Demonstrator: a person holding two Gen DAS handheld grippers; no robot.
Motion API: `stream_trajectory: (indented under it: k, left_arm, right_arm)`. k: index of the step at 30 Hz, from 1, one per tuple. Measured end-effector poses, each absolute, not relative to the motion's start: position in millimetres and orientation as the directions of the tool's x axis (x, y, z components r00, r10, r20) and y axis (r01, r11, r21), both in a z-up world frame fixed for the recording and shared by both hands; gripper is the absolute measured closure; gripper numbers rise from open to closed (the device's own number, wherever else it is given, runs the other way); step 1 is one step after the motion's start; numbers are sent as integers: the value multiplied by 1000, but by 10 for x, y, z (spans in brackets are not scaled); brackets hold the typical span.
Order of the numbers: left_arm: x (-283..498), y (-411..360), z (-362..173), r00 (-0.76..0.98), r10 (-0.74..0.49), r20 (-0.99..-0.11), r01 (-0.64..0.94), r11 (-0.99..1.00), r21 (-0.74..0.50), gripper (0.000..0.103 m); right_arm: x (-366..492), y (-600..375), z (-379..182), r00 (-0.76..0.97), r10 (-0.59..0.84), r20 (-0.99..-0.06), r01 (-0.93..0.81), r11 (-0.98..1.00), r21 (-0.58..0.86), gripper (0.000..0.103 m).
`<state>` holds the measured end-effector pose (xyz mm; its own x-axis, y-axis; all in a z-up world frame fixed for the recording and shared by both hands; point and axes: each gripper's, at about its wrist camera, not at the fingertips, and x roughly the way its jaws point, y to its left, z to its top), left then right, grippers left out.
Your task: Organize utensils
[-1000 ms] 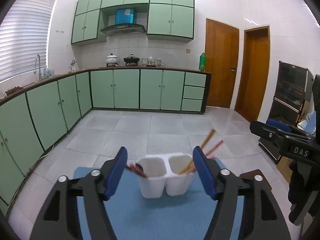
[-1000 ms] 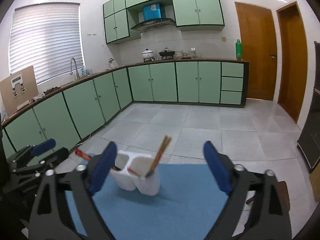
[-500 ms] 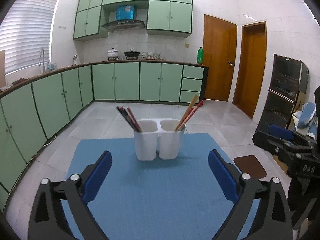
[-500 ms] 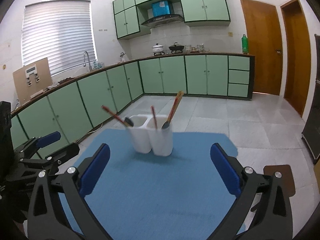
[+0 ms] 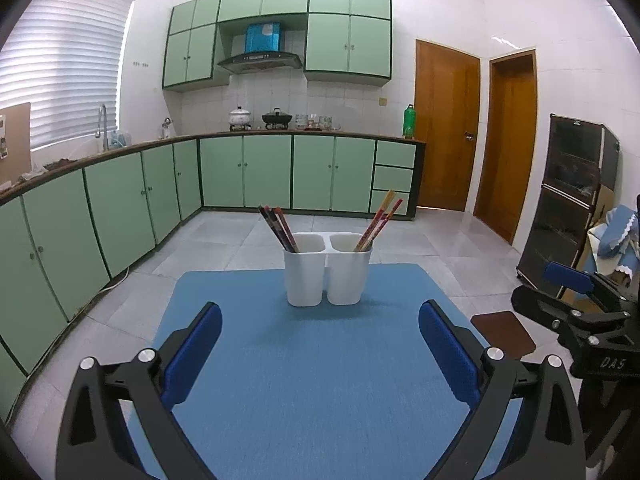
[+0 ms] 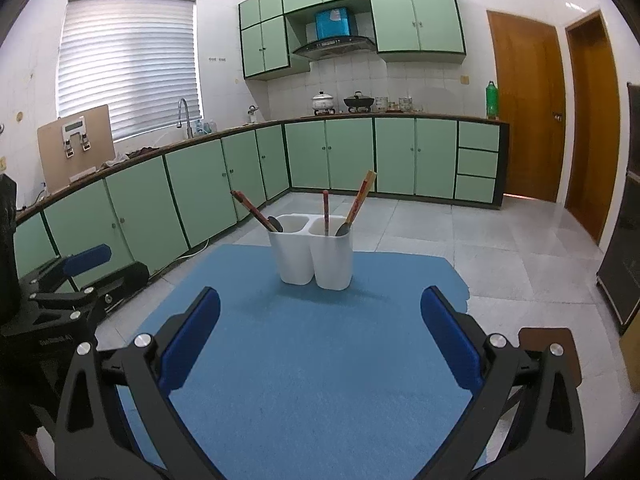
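A white two-compartment utensil holder [image 5: 327, 276] stands upright near the far edge of a blue mat [image 5: 312, 392]. It also shows in the right wrist view [image 6: 314, 258]. Dark chopsticks [image 5: 277, 227] lean out of its left compartment and red and wooden chopsticks [image 5: 379, 220] out of its right one. In the right wrist view black spoon heads [image 6: 275, 223] show at the rims. My left gripper [image 5: 320, 350] is open and empty, well short of the holder. My right gripper [image 6: 320, 338] is open and empty too, at a similar distance.
The mat [image 6: 312, 360] covers a small table above a tiled floor. A brown stool top [image 5: 503, 333] stands to the right. The right gripper's body [image 5: 576, 304] is at the left wrist view's right edge. Green cabinets [image 5: 120, 200] line the walls.
Both grippers have drawn back and up from the holder, which now looks smaller and farther. The left jaws, close around the holder a second ago, now stand wide open.
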<state>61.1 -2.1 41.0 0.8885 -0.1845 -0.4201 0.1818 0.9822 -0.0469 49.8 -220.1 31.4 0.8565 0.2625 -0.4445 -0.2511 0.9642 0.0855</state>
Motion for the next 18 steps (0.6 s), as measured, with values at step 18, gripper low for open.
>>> stream_trajectory:
  k: [18]
  left_arm:
    - [319,-47,580,922,-176,-344,181,983,-18,6]
  right_arm:
    - [240,-2117,538,882,267,-389,-261,963,68,6]
